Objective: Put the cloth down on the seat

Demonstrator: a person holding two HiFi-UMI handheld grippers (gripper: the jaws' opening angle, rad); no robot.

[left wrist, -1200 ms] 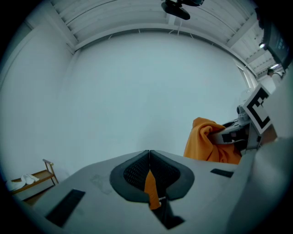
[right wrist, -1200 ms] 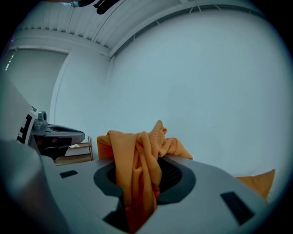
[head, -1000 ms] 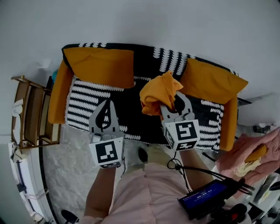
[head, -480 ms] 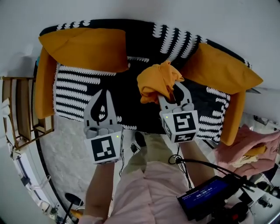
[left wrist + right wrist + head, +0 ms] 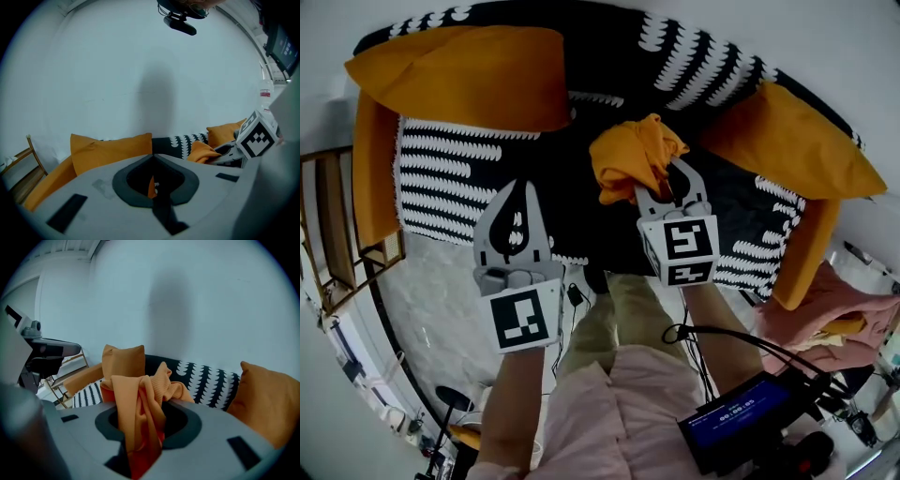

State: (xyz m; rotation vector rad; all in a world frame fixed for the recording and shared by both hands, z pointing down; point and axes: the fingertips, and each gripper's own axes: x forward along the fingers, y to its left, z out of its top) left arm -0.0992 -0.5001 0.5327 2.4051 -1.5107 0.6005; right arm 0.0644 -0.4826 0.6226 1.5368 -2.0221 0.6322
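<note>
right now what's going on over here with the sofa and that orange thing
A person stands in front of a black-and-white patterned sofa with a gripper in each hand. The right gripper is shut on a bunched orange cloth and holds it over the dark seat, between the two orange cushions. The cloth has not yet been let go. The left gripper is beside it with its jaws together, holding nothing.

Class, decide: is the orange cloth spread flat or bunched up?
Bunched up: the cloth sits crumpled in the right hand-held gripper, whose jaws pinch its gathered folds.
</note>
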